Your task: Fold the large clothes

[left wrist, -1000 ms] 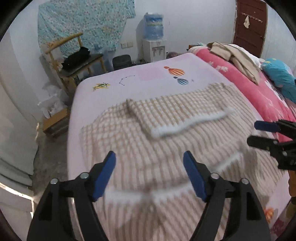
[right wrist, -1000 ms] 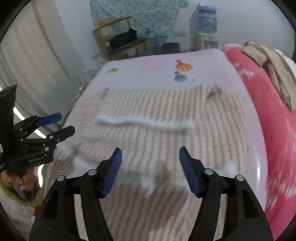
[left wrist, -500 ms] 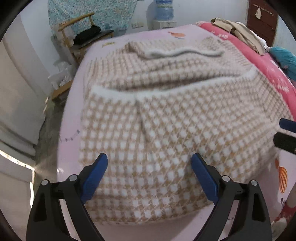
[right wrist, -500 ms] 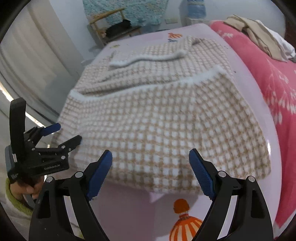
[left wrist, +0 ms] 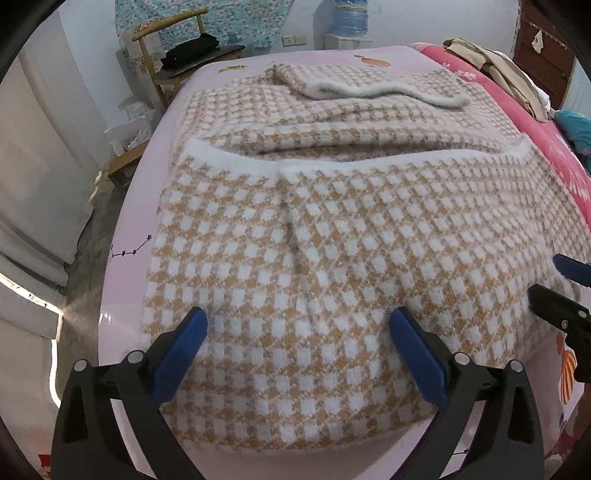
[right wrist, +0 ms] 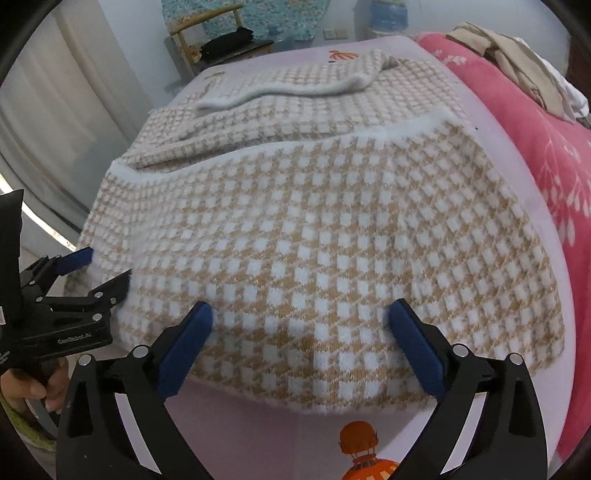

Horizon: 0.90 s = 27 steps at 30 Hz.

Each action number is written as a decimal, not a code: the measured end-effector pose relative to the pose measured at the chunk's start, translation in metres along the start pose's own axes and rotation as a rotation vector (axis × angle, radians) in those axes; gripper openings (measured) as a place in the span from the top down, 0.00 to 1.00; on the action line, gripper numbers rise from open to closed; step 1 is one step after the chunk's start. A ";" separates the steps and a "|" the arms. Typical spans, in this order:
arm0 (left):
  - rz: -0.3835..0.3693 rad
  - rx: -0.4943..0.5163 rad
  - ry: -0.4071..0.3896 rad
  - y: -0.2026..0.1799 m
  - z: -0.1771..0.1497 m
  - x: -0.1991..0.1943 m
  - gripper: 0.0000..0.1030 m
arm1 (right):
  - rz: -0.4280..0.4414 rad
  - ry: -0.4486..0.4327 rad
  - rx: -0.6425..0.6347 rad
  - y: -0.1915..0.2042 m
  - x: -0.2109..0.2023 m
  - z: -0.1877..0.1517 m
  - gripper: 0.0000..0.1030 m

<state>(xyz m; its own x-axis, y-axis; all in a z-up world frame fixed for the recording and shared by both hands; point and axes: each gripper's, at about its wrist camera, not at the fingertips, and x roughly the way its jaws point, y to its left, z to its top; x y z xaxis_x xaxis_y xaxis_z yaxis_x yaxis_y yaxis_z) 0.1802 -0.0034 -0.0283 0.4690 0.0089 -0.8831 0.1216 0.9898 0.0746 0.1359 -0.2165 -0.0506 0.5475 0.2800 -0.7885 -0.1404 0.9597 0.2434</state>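
A pink-sheeted bed [left wrist: 140, 206] carries a folded checked garment [left wrist: 332, 240].

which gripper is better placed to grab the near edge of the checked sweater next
Right, probably: the right gripper has open jaws nearer the checked sweater near edge; the left gripper hovers further in.

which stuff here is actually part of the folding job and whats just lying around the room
Part of the job:
- checked sweater, spread on the pink bed sheet
- left gripper, open above it
- right gripper, open above it

Just lying about:
- beige clothes on the red quilt
- wooden chair with black bag
- water dispenser
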 end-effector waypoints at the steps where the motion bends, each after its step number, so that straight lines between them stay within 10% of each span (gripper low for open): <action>1: 0.000 -0.001 0.002 0.000 0.001 0.000 0.05 | 0.001 0.003 0.001 0.000 0.000 0.001 0.09; 27: -0.013 -0.014 0.017 0.002 0.002 0.002 0.05 | -0.001 -0.007 -0.006 0.018 -0.002 0.034 0.09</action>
<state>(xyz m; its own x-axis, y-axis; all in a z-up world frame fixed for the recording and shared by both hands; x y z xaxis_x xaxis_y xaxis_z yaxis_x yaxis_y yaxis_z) 0.1827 -0.0016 -0.0290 0.4526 -0.0021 -0.8917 0.1154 0.9917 0.0563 0.1606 -0.2007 -0.0251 0.5533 0.2793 -0.7848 -0.1453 0.9600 0.2393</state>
